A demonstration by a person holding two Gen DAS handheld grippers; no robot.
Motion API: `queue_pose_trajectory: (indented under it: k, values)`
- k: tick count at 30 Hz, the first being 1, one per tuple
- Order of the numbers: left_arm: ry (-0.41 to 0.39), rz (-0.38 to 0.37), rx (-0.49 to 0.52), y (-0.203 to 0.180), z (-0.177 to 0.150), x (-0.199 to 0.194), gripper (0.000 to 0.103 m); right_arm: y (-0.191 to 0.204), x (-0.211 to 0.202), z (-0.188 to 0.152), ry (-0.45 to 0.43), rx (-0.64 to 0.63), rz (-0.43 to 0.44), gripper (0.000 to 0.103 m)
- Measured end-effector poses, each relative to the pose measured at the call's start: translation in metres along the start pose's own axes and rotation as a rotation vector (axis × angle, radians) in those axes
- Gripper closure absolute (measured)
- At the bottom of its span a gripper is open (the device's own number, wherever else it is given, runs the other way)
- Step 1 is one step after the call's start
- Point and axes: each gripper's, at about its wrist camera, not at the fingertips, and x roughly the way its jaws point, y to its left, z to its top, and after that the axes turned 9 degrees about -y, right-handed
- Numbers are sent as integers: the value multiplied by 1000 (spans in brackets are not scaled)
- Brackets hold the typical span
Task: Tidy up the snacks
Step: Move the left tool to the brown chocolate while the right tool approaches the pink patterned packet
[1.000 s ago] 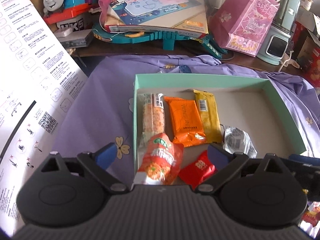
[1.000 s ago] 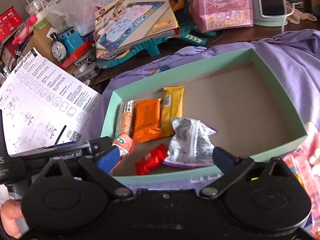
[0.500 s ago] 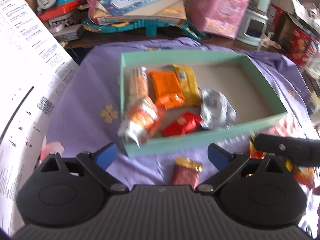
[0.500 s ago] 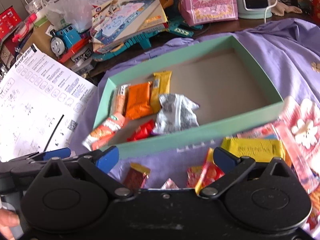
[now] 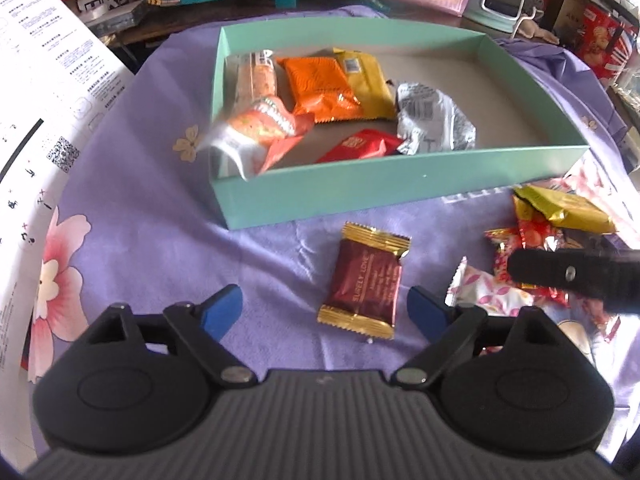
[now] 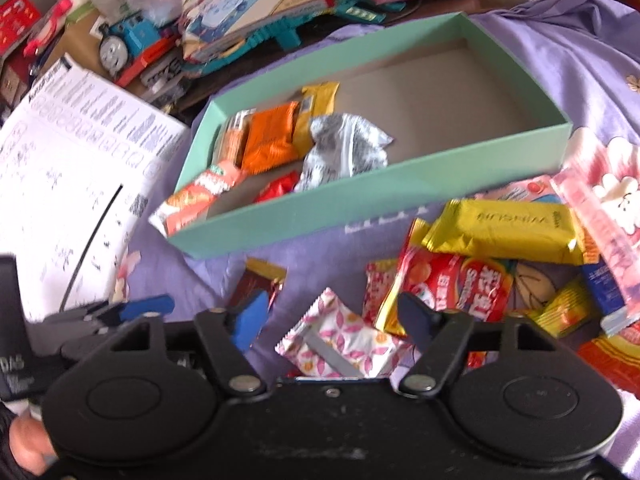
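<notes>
Left wrist view: the left gripper [image 5: 322, 312] hangs with its jaws spread wide and holding nothing, the dark red packet with gold ends [image 5: 366, 282] lying flat on the purple floral cloth [image 5: 132, 216] between the blue fingertips, which suggests this packet is the next pick. Just beyond it sits the mint-green box [image 5: 400, 188], where six snacks crowd the left end: a pale stick pack, an orange packet [image 5: 322, 88], a yellow bar [image 5: 366, 80], a silver wrapper [image 5: 436, 122], a small red packet [image 5: 362, 144] and an orange-and-white pouch [image 5: 256, 132] that leans over the box's left wall, half out, likely to need nudging in. The right half of the box floor is bare, leaving room for the rest. In the right wrist view the right gripper [image 6: 332, 320] is likewise wide open and empty, poised over a white packet with pink petals [image 6: 344, 344], seemingly lined up for a grab. To its right lies the unsorted heap: a red fruit-print pouch [image 6: 452, 284], a long yellow packet [image 6: 508, 230] and pink wrappers [image 6: 600, 216], all outside the box near its front wall. Printed instruction sheets [image 6: 64, 160], a blue toy train [image 6: 128, 44] and boxed toys clutter the background.
</notes>
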Motion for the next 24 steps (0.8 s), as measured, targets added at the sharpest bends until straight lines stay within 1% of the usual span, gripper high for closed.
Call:
queue_pose_trajectory:
  k: [1, 4, 9, 13, 16, 20, 22, 24]
  values:
    - [1, 2, 3, 0, -1, 2, 19, 2, 2, -2, 5, -14, 3, 39]
    - [6, 9, 1, 2, 0, 7, 24, 7, 8, -8, 11, -66, 9, 39]
    - [25, 17, -22, 10, 1, 16, 24, 13, 20, -16, 33, -131, 13, 39]
    - [36, 13, -20, 10, 2, 20, 23, 18, 25, -19, 48, -185, 23, 39]
    - [32, 16, -19, 11, 3, 21, 23, 22, 26, -24, 81, -236, 40, 39]
    - [39, 14, -22, 12, 5, 24, 23, 26, 22, -33, 91, -311, 34, 39]
    - [41, 7, -15, 9, 5, 24, 22, 25, 20, -34, 93, -326, 21, 43]
    - [43, -1, -2, 5, 4, 25, 22, 25, 20, -34, 92, -333, 13, 50]
